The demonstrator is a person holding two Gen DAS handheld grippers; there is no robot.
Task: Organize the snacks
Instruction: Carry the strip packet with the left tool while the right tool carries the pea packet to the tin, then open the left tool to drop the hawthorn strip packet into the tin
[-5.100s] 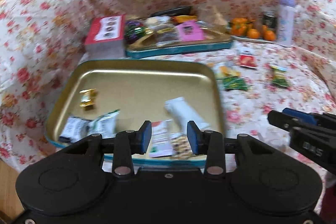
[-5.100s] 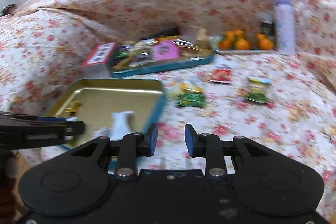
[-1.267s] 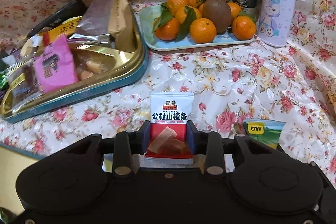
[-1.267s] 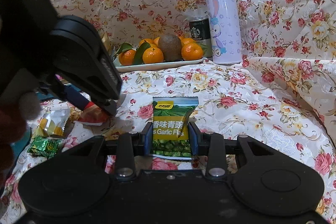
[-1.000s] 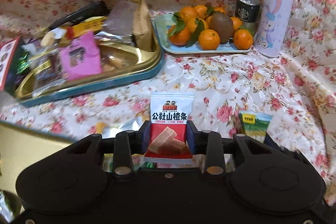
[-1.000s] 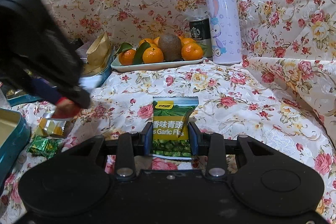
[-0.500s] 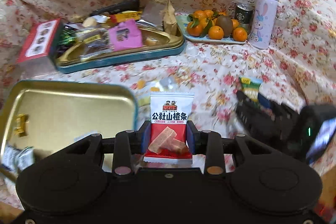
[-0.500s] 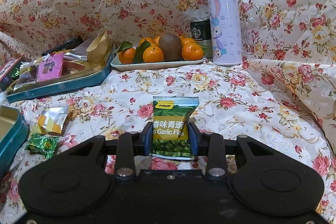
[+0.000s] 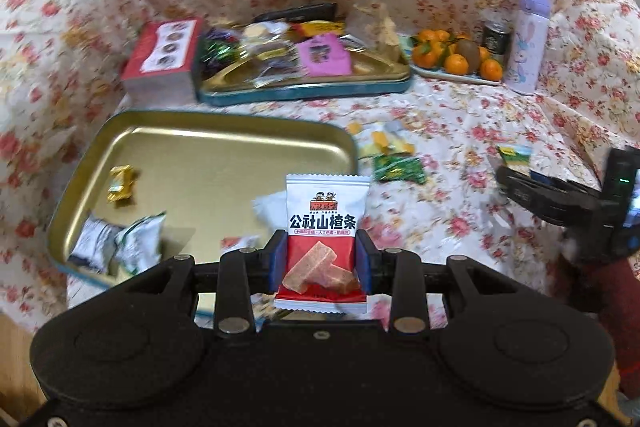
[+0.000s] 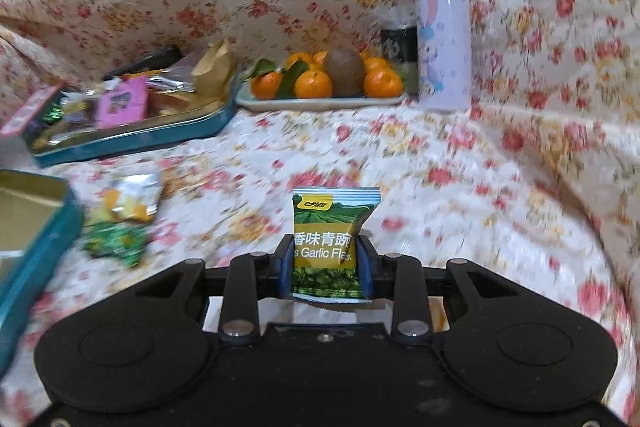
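Since 0.5 s ago, left tongs were carried over the near tin, clamped on the hawthorn packet. Right tongs are closed on the pea packet; either slick wrapper could be slipped loose and dropped outside the tin.

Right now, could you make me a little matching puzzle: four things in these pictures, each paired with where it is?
Things:
1. red-and-white packet
2. green garlic packet
3. gold candy
4. oranges

Places:
A. on the pale plate beside the purple bottle
B. clamped in the right gripper
C. inside the near gold tray
D. clamped in the left gripper

Pairs: 1-D, 2-B, 3-C, 4-A
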